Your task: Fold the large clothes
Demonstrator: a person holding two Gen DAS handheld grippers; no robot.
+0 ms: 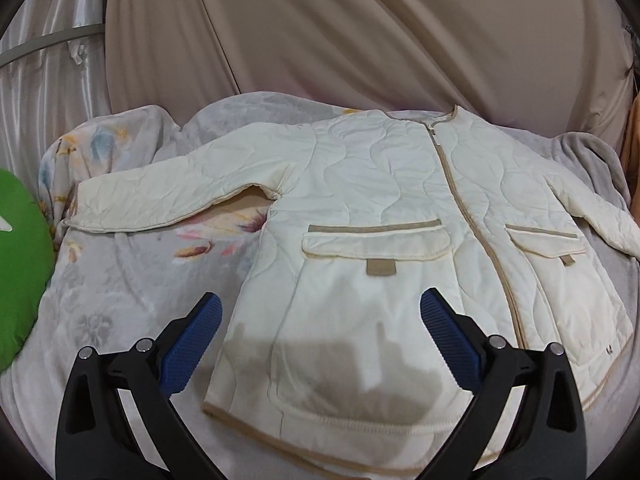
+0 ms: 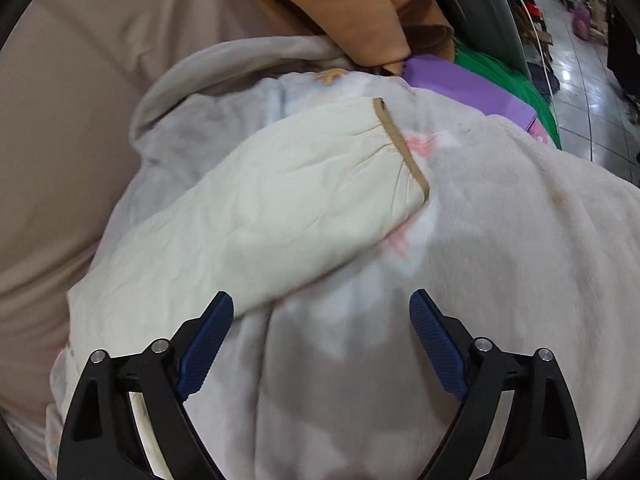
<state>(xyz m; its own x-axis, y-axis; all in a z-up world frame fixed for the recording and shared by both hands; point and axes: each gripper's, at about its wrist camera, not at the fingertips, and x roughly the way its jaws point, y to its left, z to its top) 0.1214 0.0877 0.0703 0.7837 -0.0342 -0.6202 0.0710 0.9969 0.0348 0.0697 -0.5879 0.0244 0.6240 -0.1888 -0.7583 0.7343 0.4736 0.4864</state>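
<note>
A cream quilted jacket with tan trim lies spread flat, front up and zipped, on a pale floral blanket. Both sleeves are stretched out sideways. My left gripper is open and empty, hovering over the jacket's lower left hem and pocket. In the right wrist view the jacket's sleeve with its tan cuff lies on the blanket. My right gripper is open and empty, just below the sleeve, with its left finger over the sleeve's lower edge.
A green cushion sits at the blanket's left edge. Beige drapes hang behind. In the right wrist view an orange-brown garment, a purple sheet and green fabric lie beyond the sleeve; a tiled floor is far right.
</note>
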